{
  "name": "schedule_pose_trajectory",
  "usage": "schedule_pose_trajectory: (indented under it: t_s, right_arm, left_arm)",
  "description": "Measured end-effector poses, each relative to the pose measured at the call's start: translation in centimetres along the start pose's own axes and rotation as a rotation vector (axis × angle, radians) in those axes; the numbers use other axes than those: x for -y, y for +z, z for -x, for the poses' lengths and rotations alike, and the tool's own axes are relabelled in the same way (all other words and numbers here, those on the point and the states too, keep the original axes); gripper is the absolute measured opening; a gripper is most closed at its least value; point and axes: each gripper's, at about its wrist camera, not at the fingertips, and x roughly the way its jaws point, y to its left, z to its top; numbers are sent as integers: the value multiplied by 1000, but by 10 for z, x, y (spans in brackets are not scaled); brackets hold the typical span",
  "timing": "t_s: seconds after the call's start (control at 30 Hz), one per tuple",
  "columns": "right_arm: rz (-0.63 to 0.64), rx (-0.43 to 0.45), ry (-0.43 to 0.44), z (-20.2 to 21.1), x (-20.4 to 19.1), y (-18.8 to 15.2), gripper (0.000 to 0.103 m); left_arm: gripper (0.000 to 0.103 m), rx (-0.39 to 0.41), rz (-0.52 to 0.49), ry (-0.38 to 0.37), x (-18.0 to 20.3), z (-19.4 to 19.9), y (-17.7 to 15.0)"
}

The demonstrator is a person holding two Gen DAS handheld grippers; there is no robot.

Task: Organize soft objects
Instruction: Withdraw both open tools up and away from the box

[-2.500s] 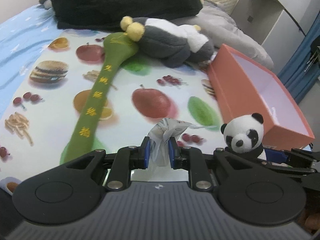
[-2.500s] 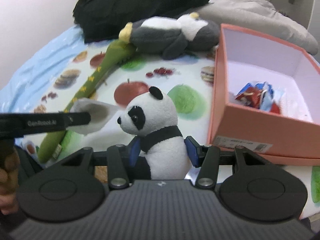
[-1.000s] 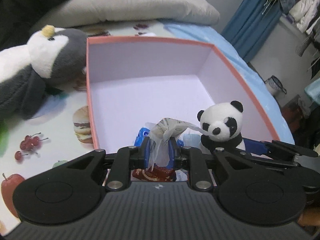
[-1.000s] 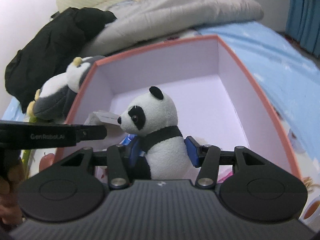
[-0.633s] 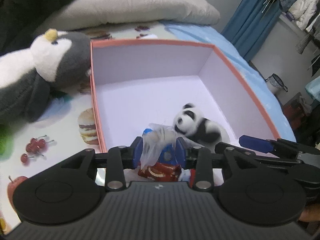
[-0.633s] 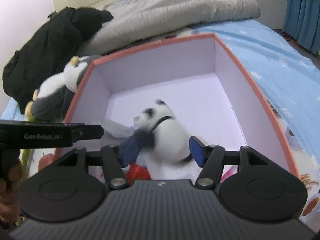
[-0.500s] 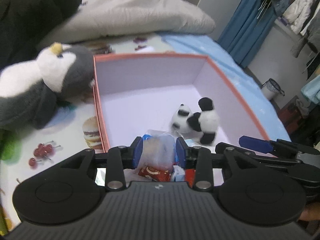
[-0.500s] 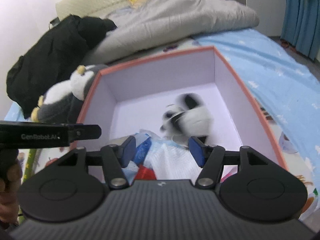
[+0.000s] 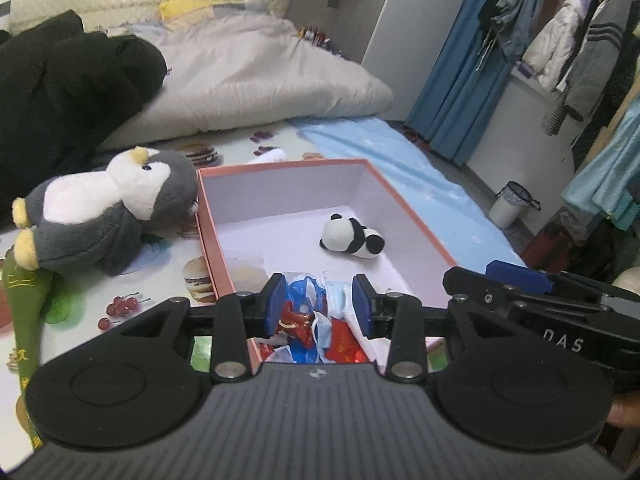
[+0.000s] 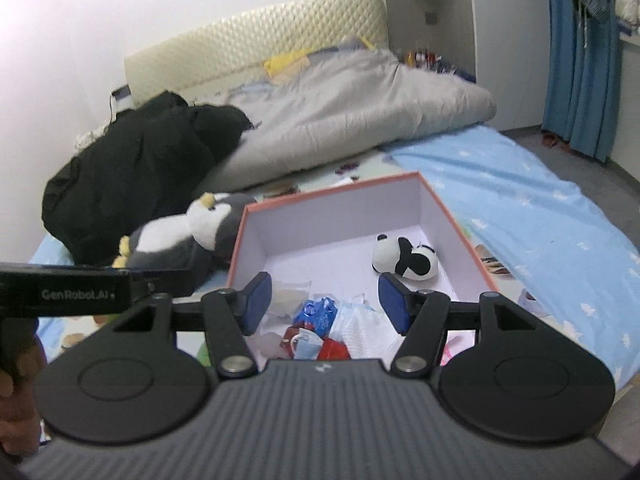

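- Clothes (image 9: 560, 40) on a rail, a small bin (image 9: 510, 204) on the floor and a green plush (image 9: 24, 320) along the left edge show only in the left wrist view — the right wrist view has none of them.
- Right wrist view alone shows the quilted headboard (image 10: 248, 48) whole, plus the bare hand (image 10: 16, 392) that holds the left tool at the frame's left edge.
- Both views take in the box (image 9: 208, 236) with its salmon rim and pale inside, standing on the food-print mat (image 9: 160, 280).
- Panda (image 9: 352, 236) lies on its side on the box floor, toward the far right part, apart from both tools; in the right wrist view it (image 10: 404, 260) sits just beyond the right finger's blue pad.
- Heap of wrappers (image 9: 316, 320) and crumpled tissue fills the box's near end; a clear packet (image 10: 290, 296) lies beside it on the left.
- Penguin (image 9: 108, 216) lies outside the box, touching its left wall, with the black coat (image 10: 132, 172) and grey duvet (image 10: 352, 120) behind.
- Left gripper (image 9: 319, 304) hangs over the wrapper heap, jaws parted a moderate way, nothing between the pads.
- Right gripper (image 10: 326, 302) — jaws spread wide and empty — hangs above the same near end of the box.
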Motion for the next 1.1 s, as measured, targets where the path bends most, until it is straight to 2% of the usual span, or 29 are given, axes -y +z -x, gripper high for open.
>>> schedule_pose_trajectory:
  t_s: [0.33, 0.47, 0.67, 1.1]
  right_arm:
    - [-14, 67, -40, 56, -22, -15, 62]
    - [-30, 62, -48, 68, -25, -26, 62]
    - [1, 62, -82, 85, -31, -43, 62]
    - [-65, 70, -90, 105, -23, -69, 62]
  left_arm:
    - [42, 55, -26, -16, 8, 64, -25]
    - [42, 66, -87, 12, 17, 77, -36]
    - [46, 73, -103, -8, 26, 89, -53]
    - [47, 82, -8, 11, 23, 107, -94]
